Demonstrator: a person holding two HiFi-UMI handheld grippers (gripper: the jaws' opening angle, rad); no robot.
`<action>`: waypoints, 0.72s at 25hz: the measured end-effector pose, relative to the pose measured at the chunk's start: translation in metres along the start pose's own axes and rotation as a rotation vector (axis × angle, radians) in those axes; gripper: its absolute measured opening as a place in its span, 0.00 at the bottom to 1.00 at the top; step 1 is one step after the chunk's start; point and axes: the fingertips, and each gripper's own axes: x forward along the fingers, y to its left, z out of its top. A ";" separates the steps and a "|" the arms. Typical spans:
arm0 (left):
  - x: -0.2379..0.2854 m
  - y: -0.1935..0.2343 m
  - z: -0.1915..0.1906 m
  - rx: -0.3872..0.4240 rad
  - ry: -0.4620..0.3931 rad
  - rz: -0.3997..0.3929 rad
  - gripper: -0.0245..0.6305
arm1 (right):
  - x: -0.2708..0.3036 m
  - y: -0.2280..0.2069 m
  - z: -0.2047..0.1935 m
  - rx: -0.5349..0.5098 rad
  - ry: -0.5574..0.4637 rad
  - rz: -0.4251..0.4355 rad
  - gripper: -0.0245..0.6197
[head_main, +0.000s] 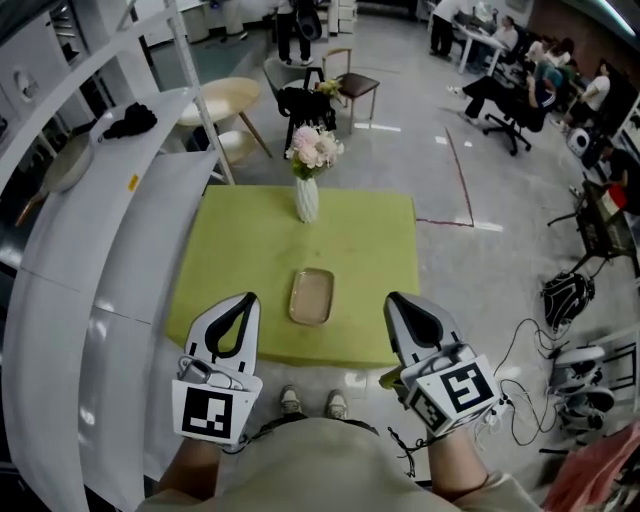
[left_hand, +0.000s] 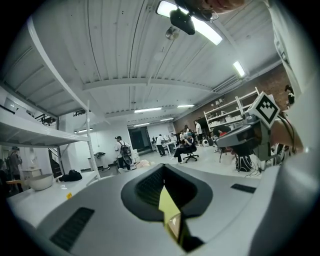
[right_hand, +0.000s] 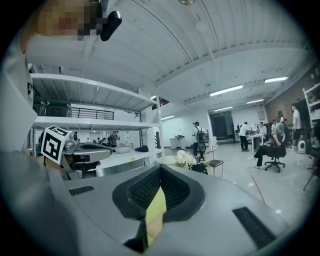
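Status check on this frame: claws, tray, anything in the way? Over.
Left claw shut, empty; right claw shut, empty. Tray flat on green table, between them, untouched. Flower vase behind tray, apart.

text: none legible | signs: coded square marker (head_main: 211, 411) on left gripper (head_main: 247, 298) cube, another on right gripper (head_main: 392, 298)

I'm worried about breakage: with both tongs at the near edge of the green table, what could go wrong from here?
1. The narrow vase carries a wide bunch of flowers and stands beyond the tray; a reach past the tray might tip it.
2. The left gripper and right gripper both look shut; nudged by shut tongs, the shallow tray could slide on the table instead of being gripped.
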 end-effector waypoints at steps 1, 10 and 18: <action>0.002 0.003 -0.002 -0.003 0.001 -0.005 0.05 | 0.004 -0.001 0.000 -0.004 0.008 -0.014 0.05; 0.035 0.032 -0.029 -0.019 0.011 -0.044 0.05 | 0.051 -0.016 -0.023 0.050 0.064 -0.086 0.16; 0.076 0.053 -0.087 -0.042 0.100 -0.088 0.05 | 0.107 -0.039 -0.101 0.152 0.221 -0.115 0.17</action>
